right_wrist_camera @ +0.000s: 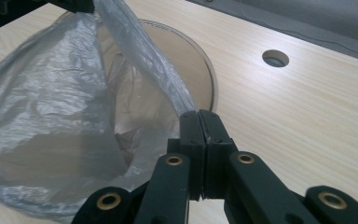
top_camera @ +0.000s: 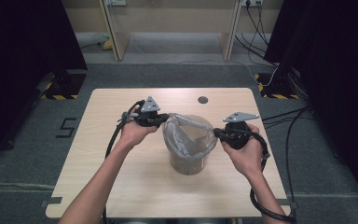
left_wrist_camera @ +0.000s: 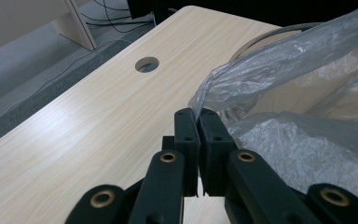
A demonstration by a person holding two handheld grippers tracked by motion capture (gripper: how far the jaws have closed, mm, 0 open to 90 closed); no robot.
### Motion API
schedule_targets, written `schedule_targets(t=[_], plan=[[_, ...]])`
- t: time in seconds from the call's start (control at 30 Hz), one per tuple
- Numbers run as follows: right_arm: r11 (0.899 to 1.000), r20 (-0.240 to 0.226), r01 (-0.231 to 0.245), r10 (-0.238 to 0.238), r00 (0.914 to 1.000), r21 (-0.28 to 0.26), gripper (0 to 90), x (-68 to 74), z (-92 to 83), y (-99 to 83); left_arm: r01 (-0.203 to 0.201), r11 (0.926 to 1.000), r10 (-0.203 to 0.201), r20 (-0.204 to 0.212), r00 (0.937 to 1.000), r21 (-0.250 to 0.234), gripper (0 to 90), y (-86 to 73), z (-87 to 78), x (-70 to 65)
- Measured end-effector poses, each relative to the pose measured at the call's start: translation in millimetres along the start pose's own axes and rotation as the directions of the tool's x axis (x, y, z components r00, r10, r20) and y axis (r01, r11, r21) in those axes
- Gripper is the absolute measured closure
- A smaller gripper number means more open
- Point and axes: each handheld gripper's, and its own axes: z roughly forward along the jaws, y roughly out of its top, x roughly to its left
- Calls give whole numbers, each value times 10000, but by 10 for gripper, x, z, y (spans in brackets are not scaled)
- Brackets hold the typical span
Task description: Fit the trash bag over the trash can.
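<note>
A thin, translucent grey plastic bag (top_camera: 186, 135) is seen near the middle of the wooden table (top_camera: 121, 177), draped into and over a clear round container (top_camera: 189, 161) that stands upright there. The bag's mouth is stretched across the container's rim, pulled out to both sides.

On one side, the bag's edge is pinched by the left gripper (top_camera: 164, 118); in the left gripper view its two black jaws are pressed together at the tips (left_wrist_camera: 198, 116), with a twisted strand of the plastic (left_wrist_camera: 270, 60) caught between them and running up and away towards the container. On the other side, the edge is pinched by the right gripper (top_camera: 217, 133); in the right gripper view the jaws are likewise closed tight (right_wrist_camera: 199, 116) on a drawn-out band of the film (right_wrist_camera: 144, 60), which leads across the container's rim (right_wrist_camera: 205, 70) to the far gripper at the top left corner.

Each gripper is held in one of the person's hands, the left hand (top_camera: 133, 130) and the right hand (top_camera: 247, 154), with the forearms entering from the bottom of the high view. A round cable hole (top_camera: 203, 100) is seen in the table beyond the container, well apart from it. Black cables trail from both grippers across and off the table.
</note>
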Motion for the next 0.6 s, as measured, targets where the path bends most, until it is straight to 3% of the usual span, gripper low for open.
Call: schedule_targets(t=[0.27,0.47,0.6], plan=[[9994,272,-328,332,9991,-133,845,-66,41,-90,-3,10000,4,21,10000,-32,851,19,60,4],[9995,273,-291,288,9992,92,816,-70,41,-115,-8,10000,8,10,10000,-50,847,25,82,-2],[9997,262,-215,218,9994,-94,788,-56,-36,-72,-82,9999,81,-46,10000,-70,851,42,90,-6]])
